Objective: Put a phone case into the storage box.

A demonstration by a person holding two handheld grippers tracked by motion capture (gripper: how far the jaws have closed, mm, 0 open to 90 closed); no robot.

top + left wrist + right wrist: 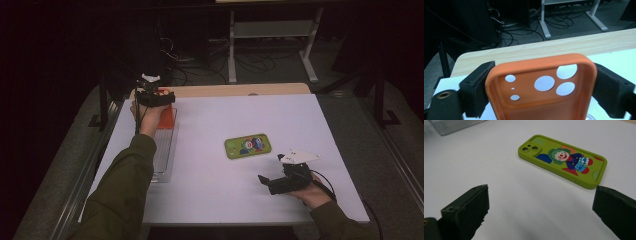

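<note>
- Your left gripper (541, 100) brackets the orange case (541, 85) above the clear tray (162, 150); whether it grips, I cannot tell.
- Your right gripper (541, 202) gapes; the green case (562, 160) at its 12 o'clock lies untouched.

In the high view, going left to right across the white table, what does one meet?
Left tool with the orange phone case at its jaws, over the clear tray → green clown phone case lying flat mid-table → right tool, jaws wide, with nothing between them.
</note>
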